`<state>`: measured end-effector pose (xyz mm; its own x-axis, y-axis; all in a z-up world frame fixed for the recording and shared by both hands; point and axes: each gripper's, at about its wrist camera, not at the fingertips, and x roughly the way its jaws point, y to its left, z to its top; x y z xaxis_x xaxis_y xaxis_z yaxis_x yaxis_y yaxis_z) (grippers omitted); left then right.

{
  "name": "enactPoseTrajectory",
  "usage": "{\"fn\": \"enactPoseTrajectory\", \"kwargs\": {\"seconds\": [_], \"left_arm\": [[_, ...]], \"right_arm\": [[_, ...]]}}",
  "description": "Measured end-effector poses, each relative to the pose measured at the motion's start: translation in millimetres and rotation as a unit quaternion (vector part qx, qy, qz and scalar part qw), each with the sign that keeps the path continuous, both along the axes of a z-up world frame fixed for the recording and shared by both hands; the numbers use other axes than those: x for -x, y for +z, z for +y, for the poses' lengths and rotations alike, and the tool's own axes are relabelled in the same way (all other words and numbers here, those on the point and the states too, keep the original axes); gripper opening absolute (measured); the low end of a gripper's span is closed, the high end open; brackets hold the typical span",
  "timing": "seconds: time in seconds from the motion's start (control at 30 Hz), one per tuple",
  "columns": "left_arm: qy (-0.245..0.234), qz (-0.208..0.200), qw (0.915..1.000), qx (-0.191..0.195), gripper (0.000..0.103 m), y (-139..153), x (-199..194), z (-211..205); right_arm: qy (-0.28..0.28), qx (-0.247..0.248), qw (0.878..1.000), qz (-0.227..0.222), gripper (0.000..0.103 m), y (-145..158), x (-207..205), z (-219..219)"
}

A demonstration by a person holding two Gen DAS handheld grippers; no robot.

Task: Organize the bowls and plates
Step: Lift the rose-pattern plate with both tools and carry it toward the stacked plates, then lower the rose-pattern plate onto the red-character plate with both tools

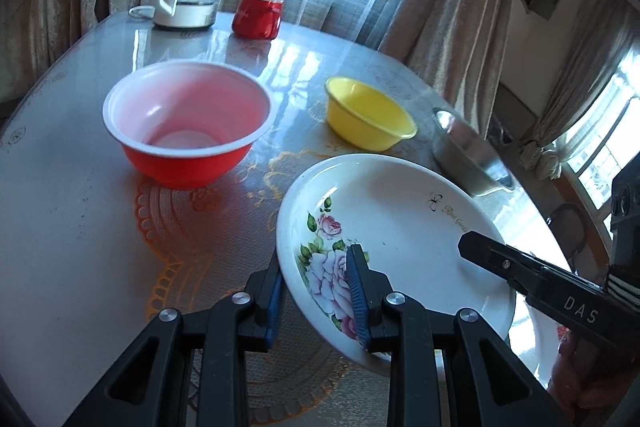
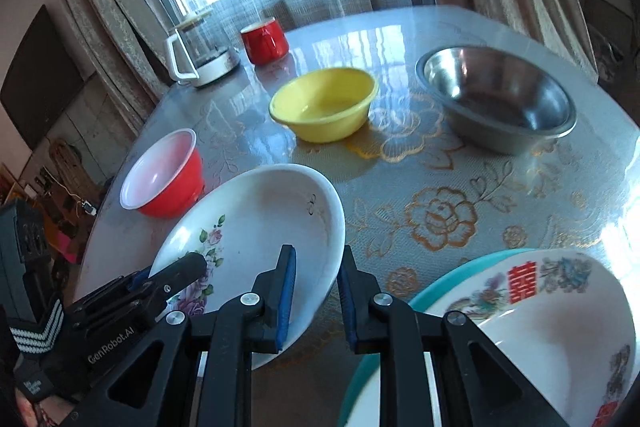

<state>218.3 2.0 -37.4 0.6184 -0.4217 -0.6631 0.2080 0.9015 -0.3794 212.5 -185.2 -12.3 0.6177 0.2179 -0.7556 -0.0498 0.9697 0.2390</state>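
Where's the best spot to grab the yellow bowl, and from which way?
Probably its rim. The yellow bowl stands upright and open, with a thin flared lip, so one finger can go inside and one outside the wall. Come from above on the near side, facing the right hand-held gripper; the table is bare there. The steel bowl sits apart to its right.

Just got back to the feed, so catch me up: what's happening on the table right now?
Both grippers are on the rose plate: the left gripper clamps its near rim, and the right gripper straddles the opposite edge, its jaws not clearly closed. The plate is tilted, lifted above the table. The red bowl, yellow bowl and steel bowl sit separately, unstacked. Another patterned plate rests on a teal one near the right gripper.
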Motion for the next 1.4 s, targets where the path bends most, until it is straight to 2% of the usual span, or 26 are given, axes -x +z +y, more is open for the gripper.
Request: {"fn": "enactPoseTrajectory", "kwargs": {"seconds": [0.27, 0.67, 0.87, 1.07, 1.27, 1.4], "left_arm": [[-0.018, -0.02, 0.9993, 0.024, 0.028, 8.7, 8.2, -5.7], [-0.06, -0.048, 0.9962, 0.039, 0.028, 16.9, 24.0, -27.1], [-0.088, -0.071, 0.993, 0.034, 0.028, 22.6, 37.9, -46.9], [-0.11, -0.083, 0.9894, 0.045, 0.028, 23.4, 47.7, -62.6], [-0.137, -0.1, 0.9853, 0.024, 0.028, 24.3, 61.6, -87.0], [-0.147, -0.101, 0.9836, 0.028, 0.028, 24.8, 65.4, -97.1]], "right_arm": [[-0.01, 0.008, 0.999, -0.041, 0.021, 16.5, 18.5, -4.5], [-0.038, -0.003, 0.998, -0.057, 0.021, 30.2, 52.2, -28.5], [-0.06, -0.008, 0.996, -0.066, 0.021, 34.6, 74.7, -45.9], [-0.078, -0.017, 0.994, -0.072, 0.021, 36.3, 100.0, -64.3], [-0.102, -0.026, 0.992, -0.069, 0.021, 34.3, 120.6, -83.6], [-0.116, -0.03, 0.991, -0.066, 0.021, 32.4, 130.3, -95.9]]}}
